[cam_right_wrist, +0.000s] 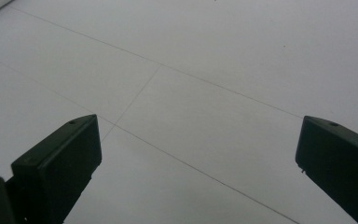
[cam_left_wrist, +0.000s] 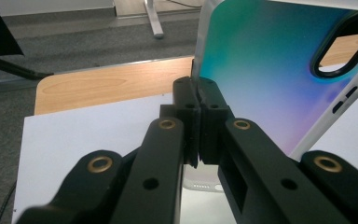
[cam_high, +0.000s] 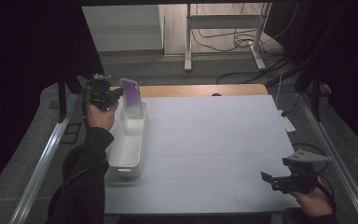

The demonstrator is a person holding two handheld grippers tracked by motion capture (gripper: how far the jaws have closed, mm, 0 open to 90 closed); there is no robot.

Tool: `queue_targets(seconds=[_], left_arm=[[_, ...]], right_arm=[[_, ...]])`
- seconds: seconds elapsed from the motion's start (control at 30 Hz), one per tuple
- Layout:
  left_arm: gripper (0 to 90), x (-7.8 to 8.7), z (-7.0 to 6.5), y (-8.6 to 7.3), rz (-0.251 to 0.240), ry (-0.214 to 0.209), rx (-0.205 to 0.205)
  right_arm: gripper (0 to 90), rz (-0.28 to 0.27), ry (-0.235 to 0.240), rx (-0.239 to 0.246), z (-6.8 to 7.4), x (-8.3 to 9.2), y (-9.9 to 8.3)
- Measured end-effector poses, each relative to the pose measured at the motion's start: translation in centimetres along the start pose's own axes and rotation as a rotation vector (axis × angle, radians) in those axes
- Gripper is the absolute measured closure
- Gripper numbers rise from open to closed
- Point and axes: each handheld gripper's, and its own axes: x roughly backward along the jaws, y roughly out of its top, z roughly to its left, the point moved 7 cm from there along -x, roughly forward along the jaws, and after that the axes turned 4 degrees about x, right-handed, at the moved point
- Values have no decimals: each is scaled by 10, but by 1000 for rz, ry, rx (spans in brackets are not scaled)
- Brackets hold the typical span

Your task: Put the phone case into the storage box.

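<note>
A phone case point(cam_high: 131, 95) with a purple-to-teal back and a pale rim stands upright over the far end of a long white bin point(cam_high: 126, 164) at the table's left. My left gripper point(cam_high: 117, 92) is shut on the case's side edge. In the left gripper view the black jaws point(cam_left_wrist: 196, 93) pinch that edge, and the case point(cam_left_wrist: 270, 70) with its oval camera hole rises to the right. My right gripper point(cam_high: 268, 179) rests low at the table's near right corner, held in a hand. Its jaws point(cam_right_wrist: 198, 154) stand wide open over the bare white surface with nothing between them.
A white mat point(cam_high: 214, 140) covers the table, with a strip of bare wood point(cam_high: 200, 90) at the far edge. A white power strip point(cam_high: 287, 123) lies off the right side. Cables and a metal stand point(cam_high: 223, 42) are on the floor beyond. Dark curtains flank both sides.
</note>
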Motion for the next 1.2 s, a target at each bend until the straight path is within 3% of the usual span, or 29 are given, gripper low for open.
queue_targets(seconds=[0.6,1.2], left_arm=[[882,-25,8,-11,4,41,31],[882,-43,17,-26,51,66,48]], right_arm=[[0,0,2,4,0,0,0],[0,7,5,12,1,0,0]])
